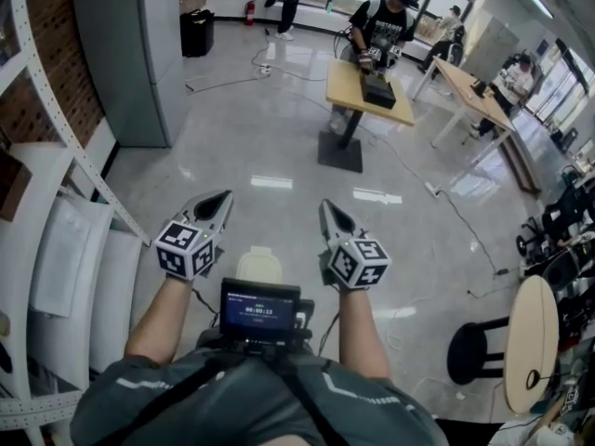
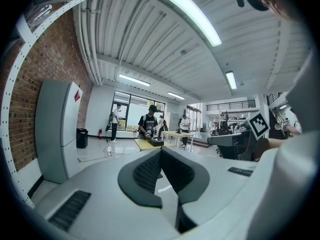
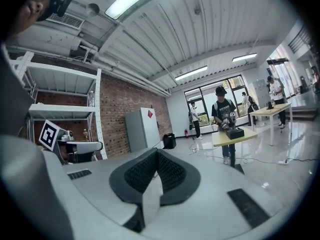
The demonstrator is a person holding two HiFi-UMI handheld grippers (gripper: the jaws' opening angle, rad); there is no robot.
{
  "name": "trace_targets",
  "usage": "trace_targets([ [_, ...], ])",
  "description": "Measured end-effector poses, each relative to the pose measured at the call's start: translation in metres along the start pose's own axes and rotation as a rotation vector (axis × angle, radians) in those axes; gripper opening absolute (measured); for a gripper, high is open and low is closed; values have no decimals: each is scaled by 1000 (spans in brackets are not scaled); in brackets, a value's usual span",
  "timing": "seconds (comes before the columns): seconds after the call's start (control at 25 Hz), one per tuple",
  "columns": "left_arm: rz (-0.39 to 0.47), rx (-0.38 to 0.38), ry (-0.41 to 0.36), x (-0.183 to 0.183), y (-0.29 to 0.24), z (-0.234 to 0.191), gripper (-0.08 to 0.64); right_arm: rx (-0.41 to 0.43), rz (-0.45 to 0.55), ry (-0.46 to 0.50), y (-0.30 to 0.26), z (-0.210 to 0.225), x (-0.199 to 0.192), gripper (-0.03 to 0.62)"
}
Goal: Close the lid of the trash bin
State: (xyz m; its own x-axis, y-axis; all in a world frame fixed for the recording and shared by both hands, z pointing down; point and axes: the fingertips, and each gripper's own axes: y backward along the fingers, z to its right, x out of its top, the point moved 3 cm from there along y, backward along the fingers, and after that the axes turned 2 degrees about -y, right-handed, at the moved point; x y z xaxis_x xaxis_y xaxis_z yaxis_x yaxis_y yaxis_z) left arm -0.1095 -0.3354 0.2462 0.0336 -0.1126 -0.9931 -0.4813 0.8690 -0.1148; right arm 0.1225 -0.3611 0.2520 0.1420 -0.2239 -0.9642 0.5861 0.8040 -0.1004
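Floor [image 1: 270,147] of glossy grey, spread across a wide room. Tall grey cabinet [image 1: 130,54] at the left, against the brick wall. Farther off, a pale wooden surface [image 1: 358,96] with a person [image 1: 386,21] standing behind it, hands on a dark box. Black trash bin [image 1: 196,32] by the far wall just past the cabinet, well apart from both claws; lid too small to make out as up or down. Left claw [image 1: 223,197] held low over the floor, tips pressed together, gripping nothing. Right claw [image 1: 328,206] near it and level with it, likewise drawn to a closed point with only open floor beyond. Between the two and a little lower in the head view, a small pale rounded object [image 1: 258,266], kind unclear.
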Motion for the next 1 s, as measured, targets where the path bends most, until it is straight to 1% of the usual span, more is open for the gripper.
trace_targets([
  [0.24, 15, 9, 9, 2, 4, -1, -8, 20, -8, 9, 0, -2, -1, 8],
  [0.6, 26, 10, 5, 6, 2, 2, -8, 12, -2, 32, 2, -2, 1, 6],
  [1.0, 25, 6, 19, 1, 3, 2, -8, 2, -4, 32, 4, -3, -5, 6],
])
